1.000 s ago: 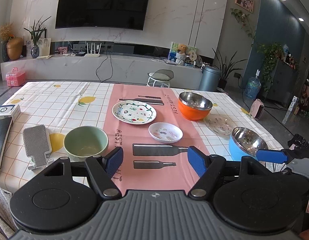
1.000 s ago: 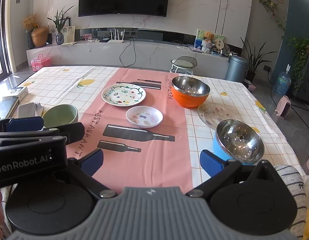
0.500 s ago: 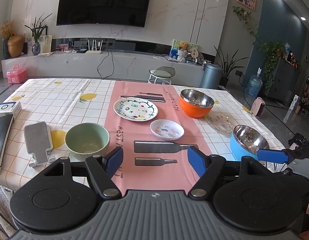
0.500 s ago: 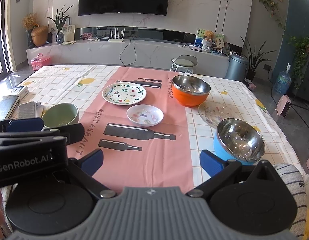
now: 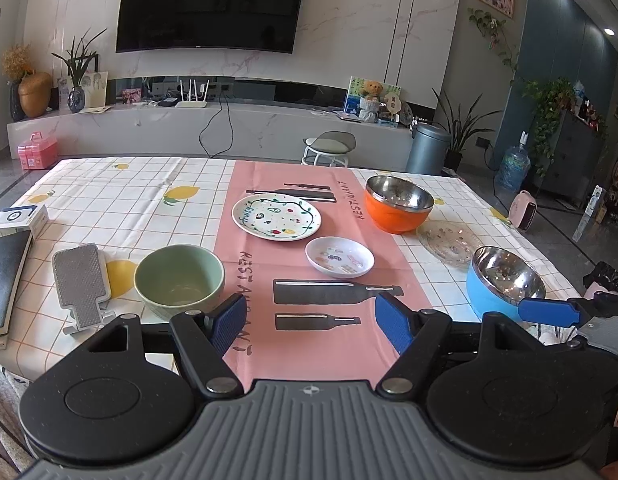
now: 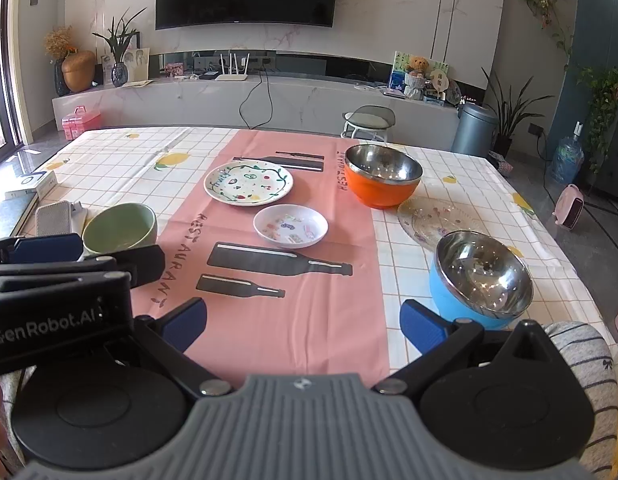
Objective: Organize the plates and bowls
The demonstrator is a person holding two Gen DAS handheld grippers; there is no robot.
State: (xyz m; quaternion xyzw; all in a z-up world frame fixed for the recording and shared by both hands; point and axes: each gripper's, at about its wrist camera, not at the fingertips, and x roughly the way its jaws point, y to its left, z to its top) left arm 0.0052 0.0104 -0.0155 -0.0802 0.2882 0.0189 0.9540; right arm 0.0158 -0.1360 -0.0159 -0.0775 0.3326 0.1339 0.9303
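You hold both grippers at the near table edge, and nothing is stacked yet. Your left gripper (image 5: 309, 318) gapes wide, empty; your right gripper (image 6: 303, 326) too. The green bowl (image 5: 179, 280) sits at ten o'clock, the blue bowl (image 6: 481, 276) at two, the orange bowl (image 6: 383, 180) and painted plate (image 6: 248, 182) beyond, the small dish (image 6: 290, 225) central. That clear plate (image 6: 433, 220) looks like glass, probably. Everything is left to do.
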